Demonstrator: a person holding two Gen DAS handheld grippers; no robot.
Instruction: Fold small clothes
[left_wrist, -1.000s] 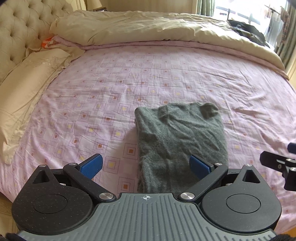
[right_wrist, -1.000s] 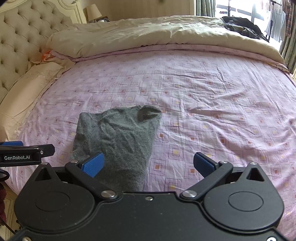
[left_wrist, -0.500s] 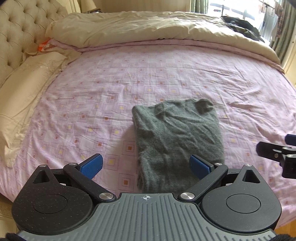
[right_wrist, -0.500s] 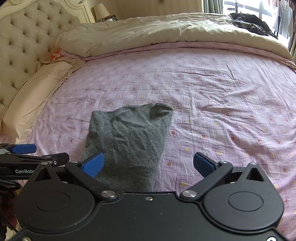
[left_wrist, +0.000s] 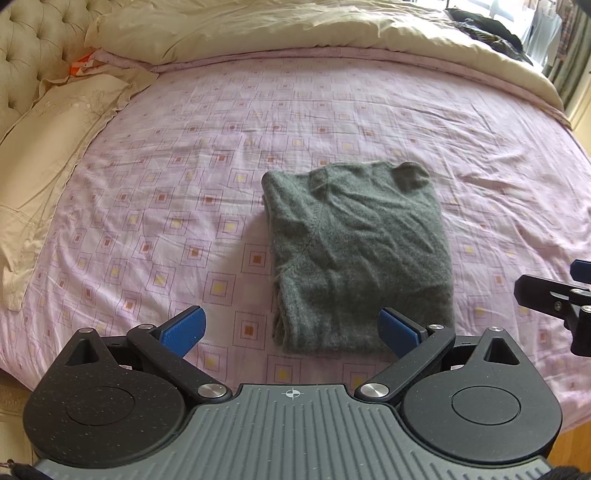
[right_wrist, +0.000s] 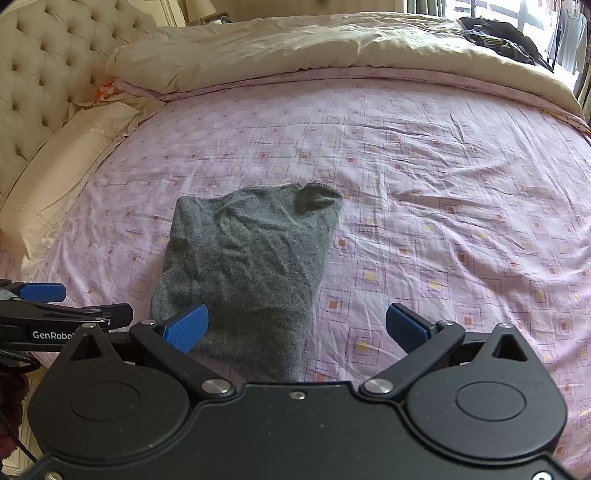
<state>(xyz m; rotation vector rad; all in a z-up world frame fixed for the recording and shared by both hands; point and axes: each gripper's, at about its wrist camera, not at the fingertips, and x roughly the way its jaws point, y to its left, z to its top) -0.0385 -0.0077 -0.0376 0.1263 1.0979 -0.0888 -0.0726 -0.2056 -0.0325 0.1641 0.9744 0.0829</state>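
Observation:
A grey knitted garment (left_wrist: 358, 254) lies folded into a compact rectangle on the pink patterned bed sheet (left_wrist: 221, 147); it also shows in the right wrist view (right_wrist: 251, 266). My left gripper (left_wrist: 291, 330) is open and empty, held above the garment's near edge. My right gripper (right_wrist: 297, 326) is open and empty, above the garment's near right corner. Each gripper shows at the edge of the other's view: the right one (left_wrist: 554, 295), the left one (right_wrist: 55, 306).
A cream duvet (left_wrist: 295, 26) is piled along the far side of the bed. A cream pillow (left_wrist: 48, 133) and tufted headboard (right_wrist: 44, 74) are at the left. Dark clothes (right_wrist: 498, 40) lie at the far right. The bed's near edge is below the grippers.
Both grippers have pulled back and risen a little from the garment, staying open. The garment has not moved.

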